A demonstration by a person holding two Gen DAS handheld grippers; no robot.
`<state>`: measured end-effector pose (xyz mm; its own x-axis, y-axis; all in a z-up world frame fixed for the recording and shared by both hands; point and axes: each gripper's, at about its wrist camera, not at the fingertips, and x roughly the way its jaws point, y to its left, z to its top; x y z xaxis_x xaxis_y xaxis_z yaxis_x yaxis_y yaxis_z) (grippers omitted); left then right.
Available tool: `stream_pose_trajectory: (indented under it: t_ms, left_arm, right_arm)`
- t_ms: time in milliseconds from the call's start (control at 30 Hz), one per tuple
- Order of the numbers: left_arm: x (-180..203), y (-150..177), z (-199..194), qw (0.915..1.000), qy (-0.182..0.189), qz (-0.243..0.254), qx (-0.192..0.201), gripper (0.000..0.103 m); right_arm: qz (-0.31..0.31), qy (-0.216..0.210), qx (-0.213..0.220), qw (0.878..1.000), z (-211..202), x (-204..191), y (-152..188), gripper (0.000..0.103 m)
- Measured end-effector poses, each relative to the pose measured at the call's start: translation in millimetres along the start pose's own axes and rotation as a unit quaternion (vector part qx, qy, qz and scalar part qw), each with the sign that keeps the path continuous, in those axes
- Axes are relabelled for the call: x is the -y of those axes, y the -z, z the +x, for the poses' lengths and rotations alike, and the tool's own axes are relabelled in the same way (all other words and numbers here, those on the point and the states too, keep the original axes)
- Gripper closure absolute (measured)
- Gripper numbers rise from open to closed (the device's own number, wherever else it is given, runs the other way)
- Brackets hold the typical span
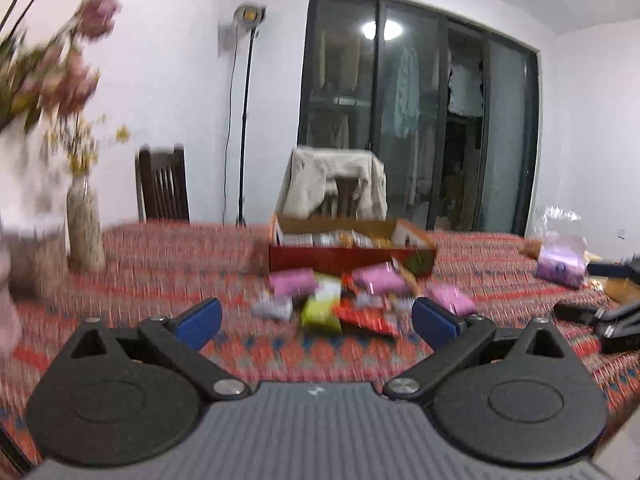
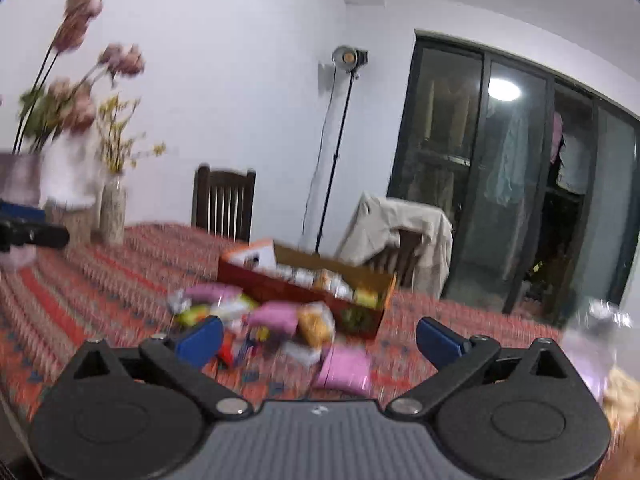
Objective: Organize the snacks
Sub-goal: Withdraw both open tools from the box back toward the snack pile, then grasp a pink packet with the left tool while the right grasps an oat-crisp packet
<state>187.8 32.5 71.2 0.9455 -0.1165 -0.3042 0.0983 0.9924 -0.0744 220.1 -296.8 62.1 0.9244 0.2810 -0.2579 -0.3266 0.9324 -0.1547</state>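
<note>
**Over the patterned cloth: both tongs gaping, snacks ahead**

Nearest the lenses, standing wide apart with nothing between the blue pads: left gripper (image 1: 316, 320) and right gripper (image 2: 319, 336), both hovering above the red patterned tablecloth (image 1: 180, 256), both pointing a little downward.

Just beyond the left gripper's tips, lying loose on the cloth: a heap of snack packets (image 1: 340, 300), blurred, with pink packs (image 1: 292, 282), a yellow-green pack (image 1: 320, 312) and a red wrapper (image 1: 364, 320) showing. Sitting off to the right of that gripper, near the cloth's far right edge: a clear bag with purple contents (image 1: 560, 264), and closer in, black hardware, seemingly part of the other tool.

Ahead of the right gripper, spreading between and past its pads: the same heap (image 2: 256, 316), with one pink pack (image 2: 346, 366) lying closest and an orange-yellow pack (image 2: 316, 324) behind it.

Directly behind the heap, touching or nearly touching its far packets: an open red cardboard box (image 1: 352, 258) (image 2: 304, 288), flaps up, already holding several packets.

Farther back, left of both grippers: a speckled vase (image 1: 84, 232) with yellow sprigs, and pink flowers (image 2: 80, 92). Beyond the table edge: a dark wooden chair (image 1: 162, 190), a chair draped in a beige garment (image 1: 336, 184), a lamp on a thin stand (image 1: 246, 120) and dark glass doors (image 1: 420, 112).
</note>
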Motion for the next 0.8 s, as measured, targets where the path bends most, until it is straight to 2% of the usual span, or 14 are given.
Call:
stream_pose_trajectory:
  t_ms: [133, 267, 433, 600, 700, 800]
  left_arm:
    - [-1, 23, 4, 0.9987, -0.016, -0.006, -0.047, 0.000]
    - [-4, 27, 4, 0.9982, -0.019, -0.007, -0.057, 0.000]
    - [-4, 26, 11, 0.9981, -0.018, -0.003, -0.059, 0.000]
    - [-7, 21, 35, 0.9968, -0.013, -0.015, -0.077, 0.000]
    - [-13, 11, 59, 0.9964, -0.009, -0.030, -0.079, 0.000]
    - [-18, -2, 92, 0.9960, -0.009, -0.042, -0.079, 0.000]
  right_arm:
    - [0.032, -0.031, -0.044, 0.998, -9, -28, 48, 0.000]
    - [0.045, -0.043, -0.076, 0.995, -6, -43, 73, 0.000]
    - [0.048, -0.037, -0.073, 0.995, -2, -40, 73, 0.000]
    - [0.070, -0.043, -0.076, 0.994, 13, -28, 66, 0.000]
    - [0.097, -0.050, -0.088, 0.990, 32, -18, 62, 0.001]
    - [0.152, -0.058, -0.095, 0.982, 56, 0, 54, 0.002]
